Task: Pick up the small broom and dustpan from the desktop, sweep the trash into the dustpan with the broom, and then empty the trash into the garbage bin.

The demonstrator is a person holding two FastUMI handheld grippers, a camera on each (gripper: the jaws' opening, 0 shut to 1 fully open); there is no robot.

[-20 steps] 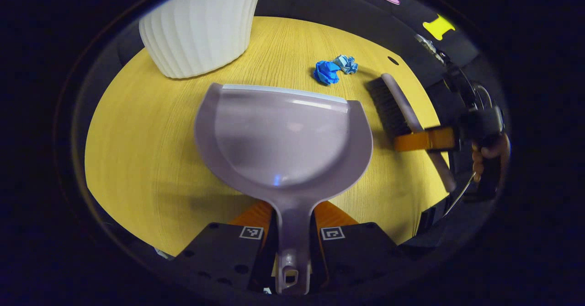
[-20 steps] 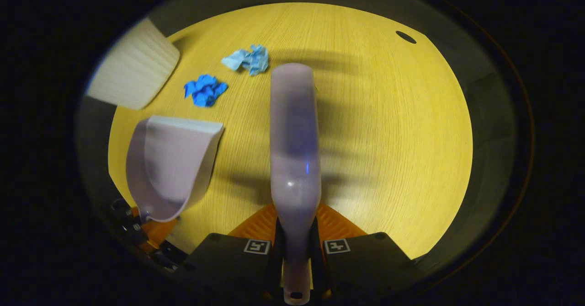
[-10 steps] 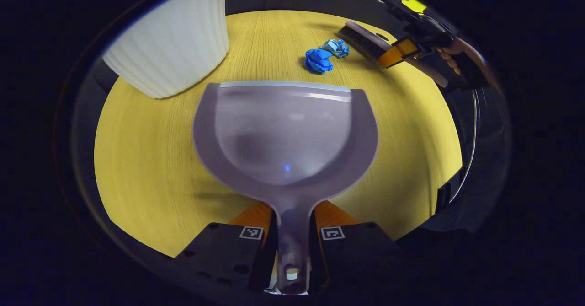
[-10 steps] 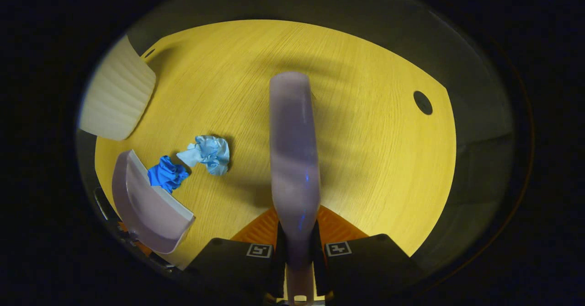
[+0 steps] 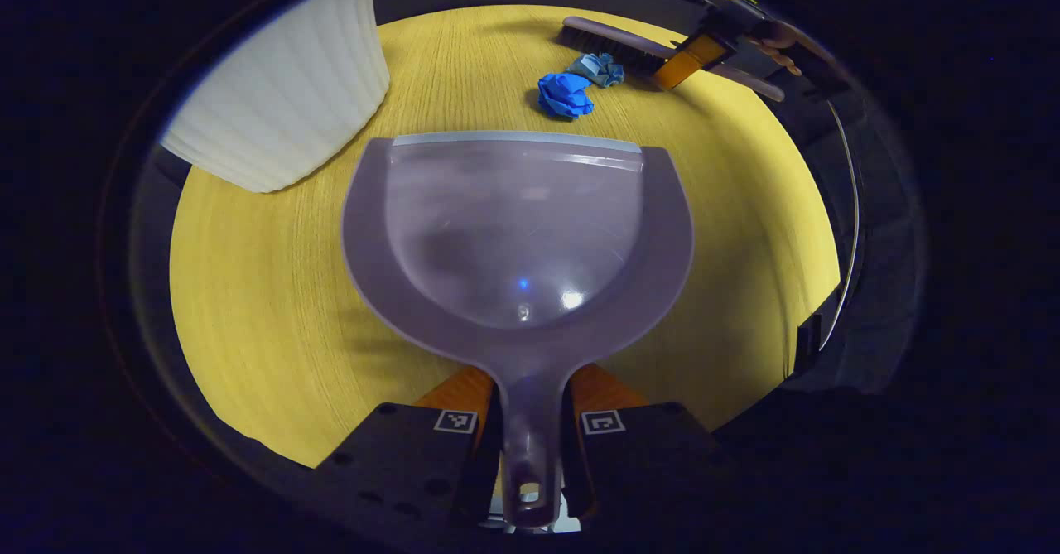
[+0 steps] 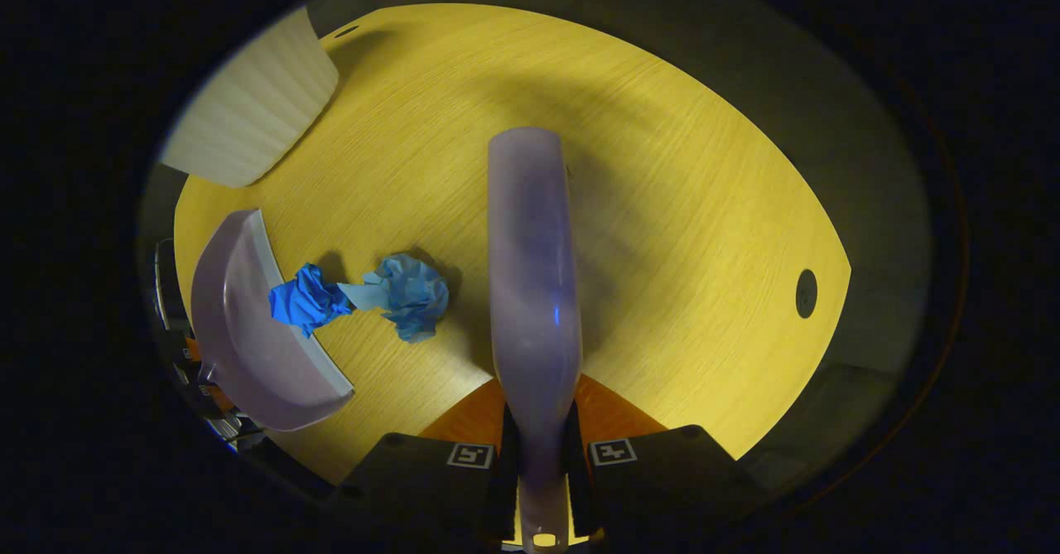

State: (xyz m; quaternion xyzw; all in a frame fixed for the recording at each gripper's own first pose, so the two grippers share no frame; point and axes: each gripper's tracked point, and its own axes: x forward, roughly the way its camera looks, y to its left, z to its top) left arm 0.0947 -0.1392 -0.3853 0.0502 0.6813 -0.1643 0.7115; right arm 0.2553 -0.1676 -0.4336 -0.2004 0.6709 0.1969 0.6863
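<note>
My left gripper (image 5: 532,421) is shut on the handle of the grey dustpan (image 5: 517,231), whose lip rests toward two paper wads. The dark blue wad (image 5: 564,94) lies just beyond the lip and the light blue wad (image 5: 598,68) behind it. Farther off, the broom (image 5: 617,40) lies low by the light wad, held by the other gripper (image 5: 687,50). In the right gripper view, my right gripper (image 6: 540,453) is shut on the broom handle (image 6: 532,281). The dark blue wad (image 6: 305,299) touches the dustpan (image 6: 248,330) lip, the light blue wad (image 6: 410,293) sits left of the broom.
A white ribbed garbage bin (image 5: 281,98) stands at the back left of the yellow wooden table (image 5: 257,289); the same bin (image 6: 252,107) sits at the upper left in the right gripper view. A cable hole (image 6: 806,292) marks the tabletop near its right edge.
The broom has swung round behind the paper wads and come close to the light blue one. The dustpan has edged forward toward the dark blue wad.
</note>
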